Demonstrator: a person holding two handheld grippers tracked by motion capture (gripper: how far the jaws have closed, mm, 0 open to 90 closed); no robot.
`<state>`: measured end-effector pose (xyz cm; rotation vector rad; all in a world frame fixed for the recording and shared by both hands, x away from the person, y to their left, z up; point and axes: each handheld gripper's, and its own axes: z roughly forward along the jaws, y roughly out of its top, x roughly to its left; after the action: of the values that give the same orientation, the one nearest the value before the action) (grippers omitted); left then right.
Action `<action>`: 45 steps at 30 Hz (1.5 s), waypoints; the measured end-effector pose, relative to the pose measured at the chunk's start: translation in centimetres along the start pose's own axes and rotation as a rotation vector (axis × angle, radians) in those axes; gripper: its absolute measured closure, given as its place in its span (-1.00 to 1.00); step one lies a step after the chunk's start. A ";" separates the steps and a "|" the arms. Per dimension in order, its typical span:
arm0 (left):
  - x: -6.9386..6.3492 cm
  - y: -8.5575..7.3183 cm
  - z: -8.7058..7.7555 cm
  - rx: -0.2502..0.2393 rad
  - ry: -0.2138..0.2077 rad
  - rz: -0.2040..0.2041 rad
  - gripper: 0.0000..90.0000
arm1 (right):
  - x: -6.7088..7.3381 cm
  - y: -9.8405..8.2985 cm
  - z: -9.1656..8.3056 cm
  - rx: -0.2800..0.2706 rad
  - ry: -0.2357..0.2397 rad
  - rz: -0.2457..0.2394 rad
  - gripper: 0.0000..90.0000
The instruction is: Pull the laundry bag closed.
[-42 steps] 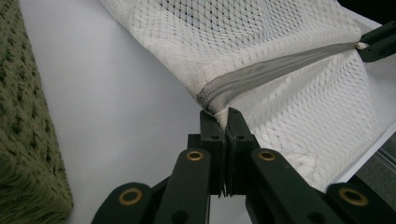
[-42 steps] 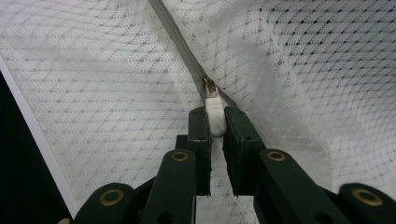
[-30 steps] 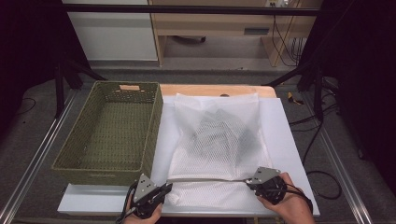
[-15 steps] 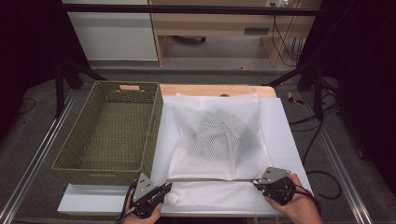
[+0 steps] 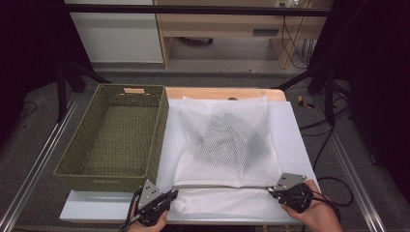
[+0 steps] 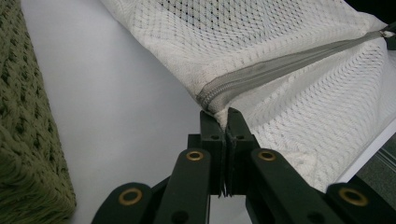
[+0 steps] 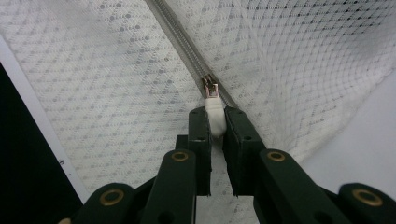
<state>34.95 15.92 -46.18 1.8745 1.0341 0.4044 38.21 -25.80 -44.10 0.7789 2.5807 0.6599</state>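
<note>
Bright even tabletop, dark surroundings

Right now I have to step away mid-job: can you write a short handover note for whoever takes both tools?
Left tool: shut on the mesh laundry bag at the zipper's near-left end, pinning that corner.
Right tool: shut on the white zipper pull tab, at the bag's near-right corner.
The bag lies flat on the white board, with dark items inside; the green wicker basket stands to its left.
Done: the pull sits at the right end of the zipper line, which looks closed.
Left: check the closure, release both tools; the basket may be the bag's destination.
</note>
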 end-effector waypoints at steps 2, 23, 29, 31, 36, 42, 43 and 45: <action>0.0 0.0 0.0 0.001 0.002 0.001 0.97 | -0.1 0.1 -0.2 0.009 0.008 -0.008 0.81; 0.1 -0.1 0.1 0.002 0.002 -0.002 0.97 | -1.9 -0.4 -1.6 0.100 -0.004 -0.041 0.81; 0.0 -0.1 0.1 0.003 0.006 0.000 0.97 | -2.1 -0.8 -1.6 0.106 -0.003 -0.030 0.81; 0.1 -0.1 0.1 0.005 0.007 0.000 0.97 | -2.2 -1.1 -1.6 0.108 -0.006 -0.026 0.81; 0.3 -0.2 0.2 0.011 0.013 0.002 0.97 | -2.4 -1.6 -1.6 0.114 -0.010 -0.016 0.81; 0.4 -0.3 0.4 0.016 0.021 0.002 0.97 | -2.6 -2.1 -1.5 0.117 -0.012 0.000 0.81; 0.4 -0.3 0.4 0.018 0.023 0.007 0.97 | -2.6 -2.2 -1.5 0.115 -0.013 0.000 0.81; 0.4 -0.3 0.4 0.021 0.024 0.010 0.97 | -2.7 -2.3 -1.5 0.116 -0.014 -0.001 0.81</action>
<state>35.34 16.06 -46.71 1.8982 1.0493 0.4245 38.68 -29.58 -43.52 0.8145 2.6252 0.5058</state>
